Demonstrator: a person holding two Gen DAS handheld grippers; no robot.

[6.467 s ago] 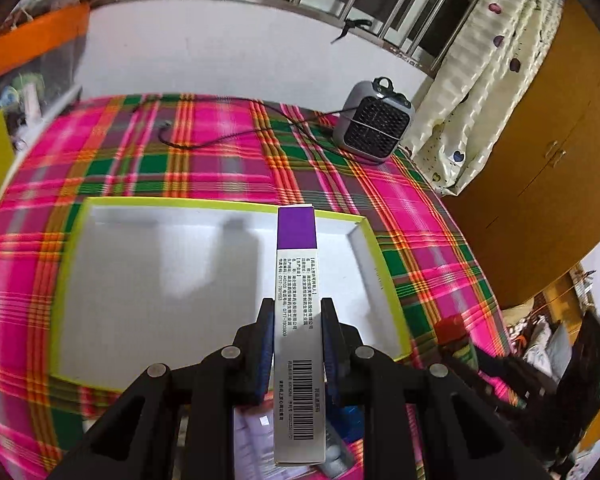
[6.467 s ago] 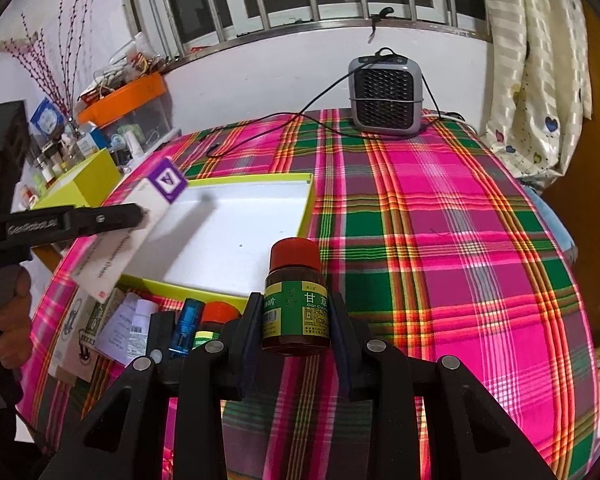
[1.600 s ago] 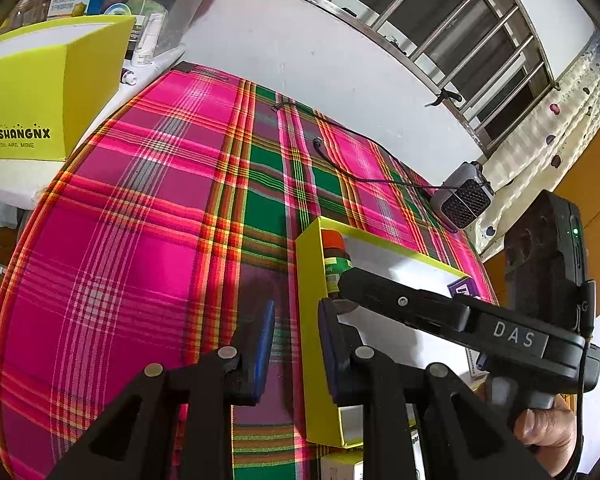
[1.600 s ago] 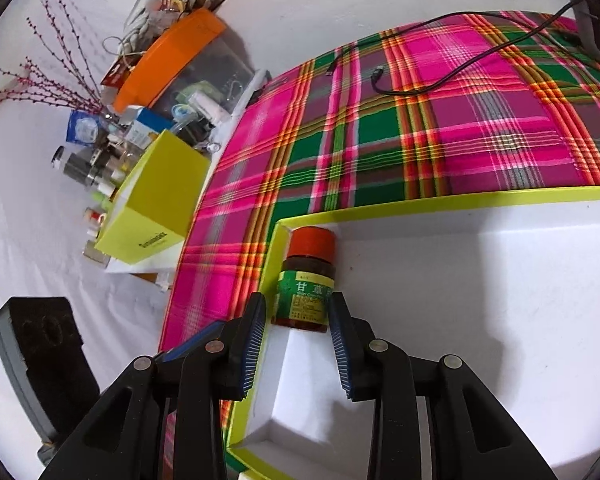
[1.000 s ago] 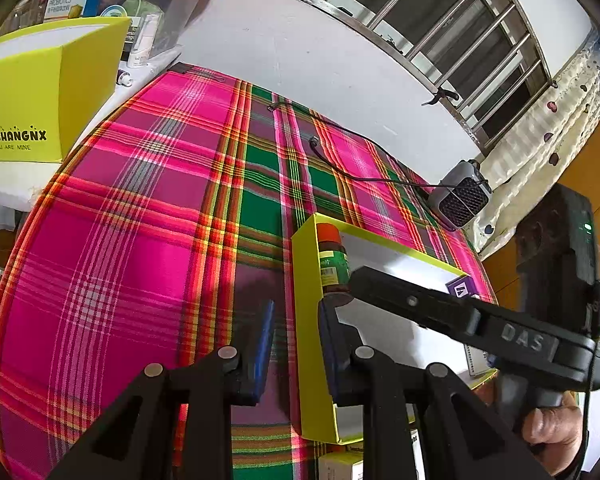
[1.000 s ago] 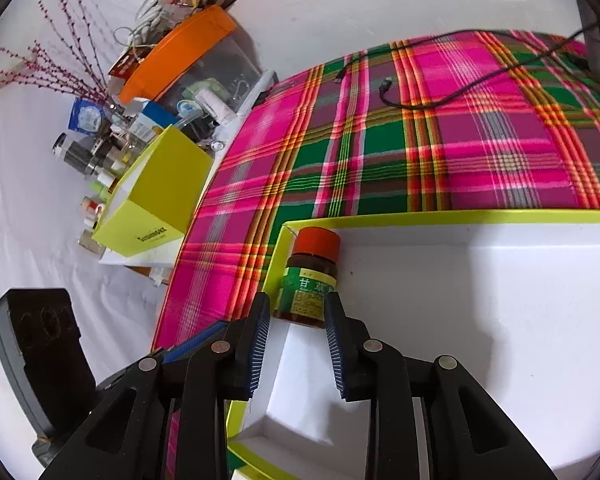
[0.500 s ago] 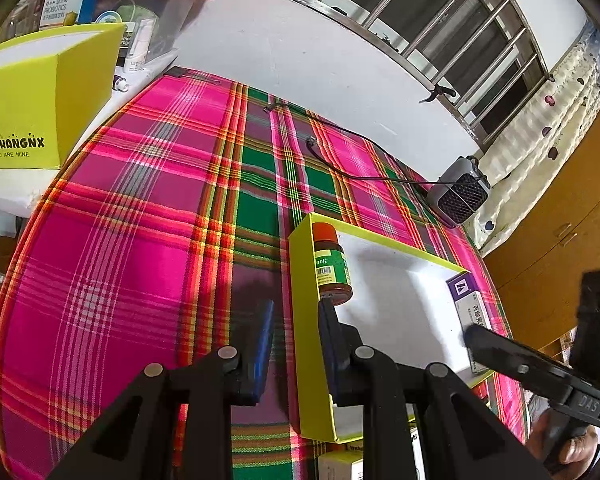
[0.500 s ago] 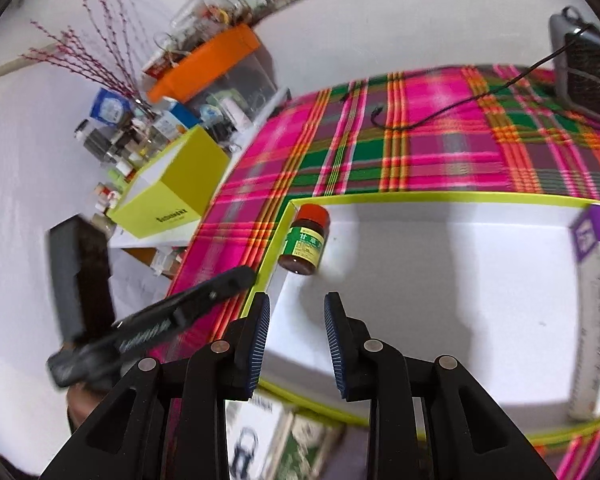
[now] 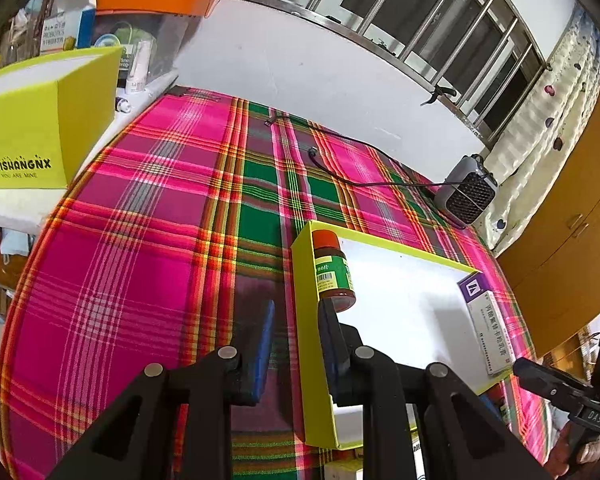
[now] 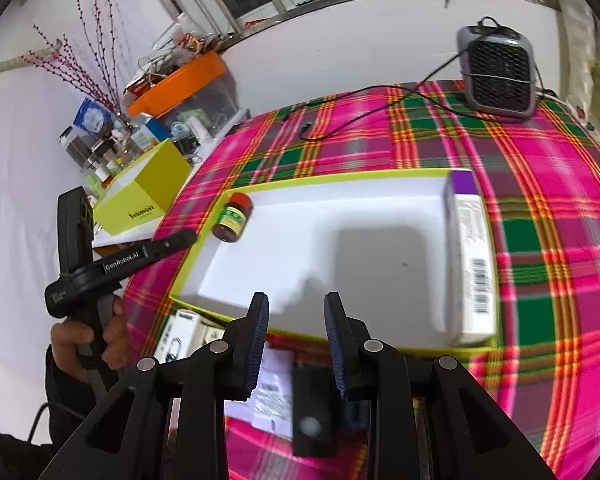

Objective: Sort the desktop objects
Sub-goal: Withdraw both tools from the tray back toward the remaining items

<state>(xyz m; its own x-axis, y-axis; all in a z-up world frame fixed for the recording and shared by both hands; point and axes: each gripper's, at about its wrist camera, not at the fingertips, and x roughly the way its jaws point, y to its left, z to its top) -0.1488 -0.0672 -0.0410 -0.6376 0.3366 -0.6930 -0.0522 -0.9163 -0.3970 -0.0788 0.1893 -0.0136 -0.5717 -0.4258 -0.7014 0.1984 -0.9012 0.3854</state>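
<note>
A brown bottle point(image 9: 334, 270) point(image 10: 233, 218) with a red cap and green label stands in the left far corner of the yellow-rimmed white tray point(image 9: 306, 340) point(image 10: 340, 178). A long white box point(image 9: 490, 324) point(image 10: 470, 256) with a purple end lies along the tray's right wall. My left gripper point(image 9: 297, 308) point(image 10: 190, 235) has its jaws drawn in narrow. One finger is on each side of the tray's left wall, and no pad visibly presses it. My right gripper point(image 10: 297, 300) point(image 9: 518, 362) hangs open and empty over the tray's near edge.
A grey heater point(image 9: 470, 196) point(image 10: 496, 76) and its black cable point(image 10: 364, 112) sit at the far side of the plaid cloth. A yellow box point(image 9: 40, 128) point(image 10: 144, 196) and cluttered shelf lie to the left. Several loose packets point(image 10: 188, 332) lie in front of the tray.
My right gripper let go of the bottle, left it standing in the tray's corner and drew back to the near edge. The left gripper has hardly moved; the box it held lies in the tray.
</note>
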